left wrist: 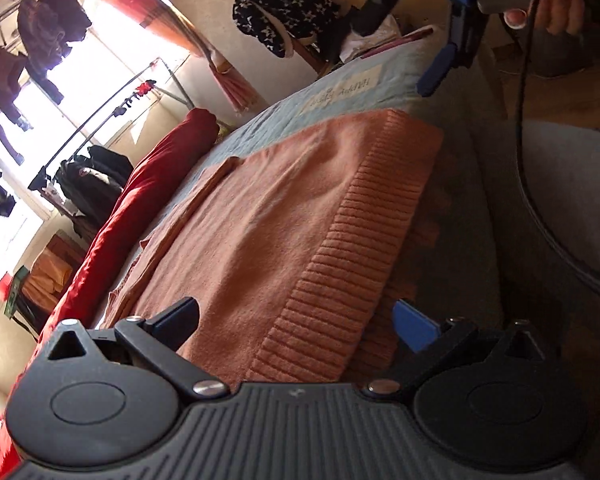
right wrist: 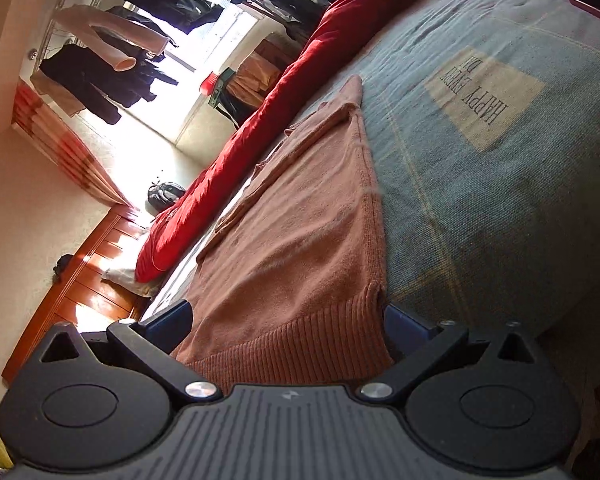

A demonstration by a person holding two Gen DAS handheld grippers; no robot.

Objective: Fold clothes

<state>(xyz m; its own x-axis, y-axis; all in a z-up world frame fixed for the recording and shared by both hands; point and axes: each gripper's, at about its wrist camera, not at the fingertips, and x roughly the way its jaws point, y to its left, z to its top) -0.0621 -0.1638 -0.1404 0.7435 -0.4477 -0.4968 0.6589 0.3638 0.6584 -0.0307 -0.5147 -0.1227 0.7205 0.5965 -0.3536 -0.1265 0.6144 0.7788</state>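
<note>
A salmon-pink sweater (left wrist: 284, 216) with a ribbed hem is lying on a blue-grey bedspread (right wrist: 480, 184) bearing a cream lettered patch (right wrist: 484, 96); a red quilt (right wrist: 268, 120) is showing beyond.

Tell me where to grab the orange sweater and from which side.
Grip the orange sweater by its ribbed hem, coming in from the near bed edge. That thick band lies closest, spread flat, already between the open fingers of both the left gripper and right gripper.

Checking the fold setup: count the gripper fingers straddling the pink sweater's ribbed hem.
4. The left gripper has one on each side of the pink sweater's hem, and so does the right gripper; all four are apart, none clamped.
</note>
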